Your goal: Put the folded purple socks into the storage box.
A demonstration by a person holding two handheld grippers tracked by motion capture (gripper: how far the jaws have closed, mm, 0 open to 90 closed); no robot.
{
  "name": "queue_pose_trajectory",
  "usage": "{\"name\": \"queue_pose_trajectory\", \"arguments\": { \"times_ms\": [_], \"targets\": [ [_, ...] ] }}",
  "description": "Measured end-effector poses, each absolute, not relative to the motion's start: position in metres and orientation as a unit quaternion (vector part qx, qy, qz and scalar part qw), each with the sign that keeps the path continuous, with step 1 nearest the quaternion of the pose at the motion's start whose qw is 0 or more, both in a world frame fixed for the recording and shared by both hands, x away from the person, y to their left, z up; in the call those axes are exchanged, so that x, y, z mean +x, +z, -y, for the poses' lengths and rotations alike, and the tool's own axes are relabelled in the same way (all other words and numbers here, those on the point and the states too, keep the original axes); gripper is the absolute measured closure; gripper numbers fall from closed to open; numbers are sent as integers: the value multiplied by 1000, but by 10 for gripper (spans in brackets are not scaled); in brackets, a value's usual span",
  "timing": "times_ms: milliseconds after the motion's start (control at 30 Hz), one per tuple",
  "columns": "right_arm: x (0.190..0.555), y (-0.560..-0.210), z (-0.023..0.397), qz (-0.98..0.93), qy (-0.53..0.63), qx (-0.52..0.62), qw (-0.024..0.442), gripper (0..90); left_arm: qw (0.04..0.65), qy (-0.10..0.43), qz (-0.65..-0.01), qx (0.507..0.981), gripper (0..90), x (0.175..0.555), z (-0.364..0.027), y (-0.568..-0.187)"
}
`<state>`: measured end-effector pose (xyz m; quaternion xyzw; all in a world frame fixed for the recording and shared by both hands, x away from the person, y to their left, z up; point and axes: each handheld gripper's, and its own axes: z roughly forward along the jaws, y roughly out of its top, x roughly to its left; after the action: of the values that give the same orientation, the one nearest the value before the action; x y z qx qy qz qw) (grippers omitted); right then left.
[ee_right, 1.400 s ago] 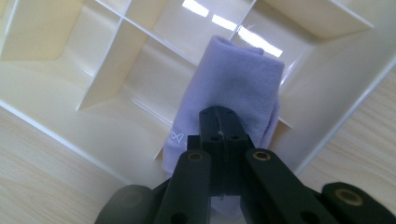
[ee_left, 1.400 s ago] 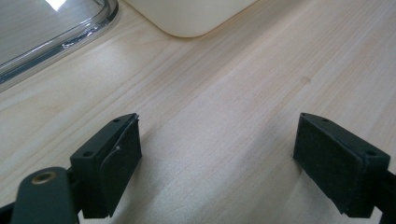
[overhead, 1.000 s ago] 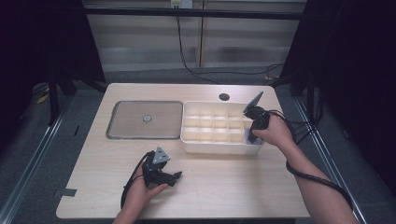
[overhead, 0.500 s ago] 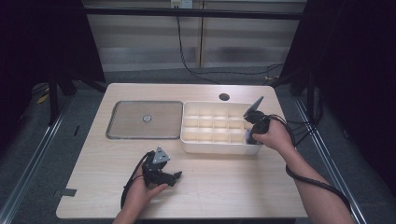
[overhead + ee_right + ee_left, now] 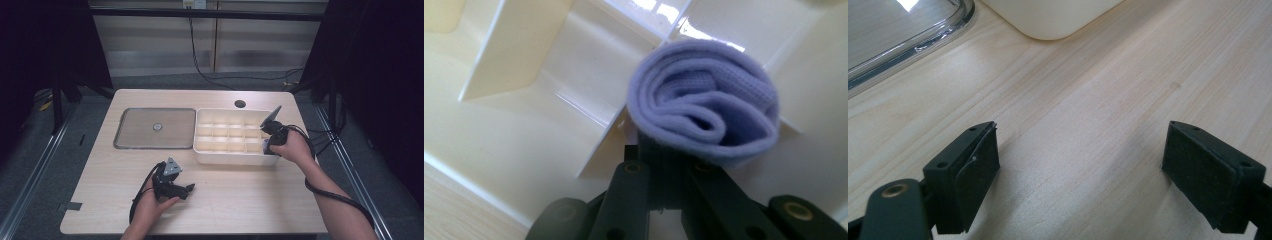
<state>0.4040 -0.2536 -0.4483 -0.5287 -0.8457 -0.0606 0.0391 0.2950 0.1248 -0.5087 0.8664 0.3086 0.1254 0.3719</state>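
Right fingers: the right gripper (image 5: 664, 160) is clenched on a rolled lilac cloth (image 5: 704, 110), pinching it near its lower edge.
Cloth position: it hangs just above the divider walls at the near right end of the cream organiser tray (image 5: 202, 150), not yet seated in a cell.
Left fingers: the left gripper (image 5: 1080, 175) stands released, with bare wood between the pads, resting low over the table (image 5: 240, 200).
Risk one: the roll looks wider than the cell mouth; lowered off-centre, it would likely catch on a thin partition and perch there.
Risk two: the pinch is small, so the soft roll may uncoil once let go.
Materials: cloth is fleecy outside and ribbed knit inside, coiled in a spiral; tray is glossy hard plastic with a rounded corner.
Surroundings: a clear shallow lid (image 5: 155, 127) lies flat beside the tray on pale grained wood.
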Motion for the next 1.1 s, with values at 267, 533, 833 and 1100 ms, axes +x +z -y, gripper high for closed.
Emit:
{"name": "queue_pose_trajectory", "arguments": {
  "times_ms": [267, 533, 833, 1100],
  "targets": [
    [405, -439, 254, 848, -55, -526, 35, 900, 372, 125, -309, 867, 145, 295, -125, -509],
    [411, -409, 263, 843, -65, -534, 16, 900, 377, 124, -313, 863, 145, 295, -124, -509],
    [424, -390, 267, 827, -99, -554, -9, 900, 376, 125, -312, 863, 144, 295, -124, -509],
    [424, -415, 261, 830, -77, -552, 13, 900, 377, 123, -314, 863, 145, 295, -124, -509]
  ]
}}
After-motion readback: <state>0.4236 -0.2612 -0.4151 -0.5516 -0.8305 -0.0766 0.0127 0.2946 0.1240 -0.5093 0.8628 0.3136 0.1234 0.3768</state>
